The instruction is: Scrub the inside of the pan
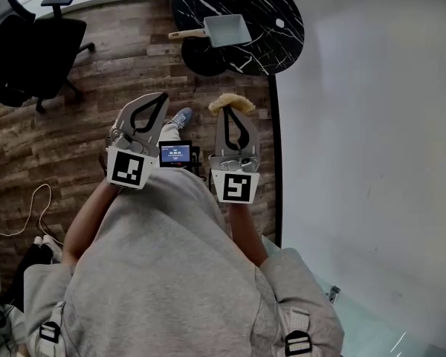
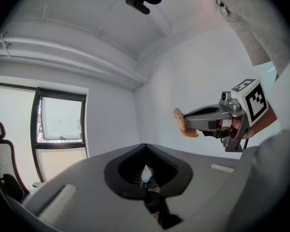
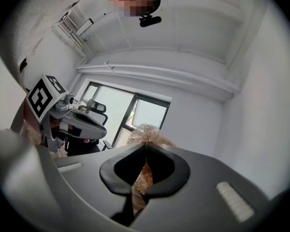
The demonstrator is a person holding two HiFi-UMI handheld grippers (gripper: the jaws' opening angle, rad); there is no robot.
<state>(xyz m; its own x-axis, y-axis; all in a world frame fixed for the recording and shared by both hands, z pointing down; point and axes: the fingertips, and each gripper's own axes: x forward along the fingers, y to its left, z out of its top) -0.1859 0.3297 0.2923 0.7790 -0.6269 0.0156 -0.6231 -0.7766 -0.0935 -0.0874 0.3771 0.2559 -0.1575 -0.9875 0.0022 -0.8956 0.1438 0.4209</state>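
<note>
A grey square pan (image 1: 227,30) with a wooden handle sits on a round black marble table (image 1: 279,10), far ahead of both grippers. Close in front of my chest, my right gripper (image 1: 233,111) is shut on a golden wire scrubber (image 1: 232,103). In the right gripper view the scrubber (image 3: 146,134) bulges above the pinched jaws (image 3: 146,149). My left gripper (image 1: 162,97) is shut with nothing in it, a hand's width left of the right one. Its own view points up at the ceiling and shows closed jaws (image 2: 145,148), with the right gripper (image 2: 184,121) and scrubber (image 2: 179,117) alongside.
A black office chair (image 1: 30,47) stands at the far left on the wood floor. A white partition (image 1: 372,125) runs along the right. A small lit screen (image 1: 176,153) hangs between the grippers, and a thin cable (image 1: 31,208) lies on the floor at left.
</note>
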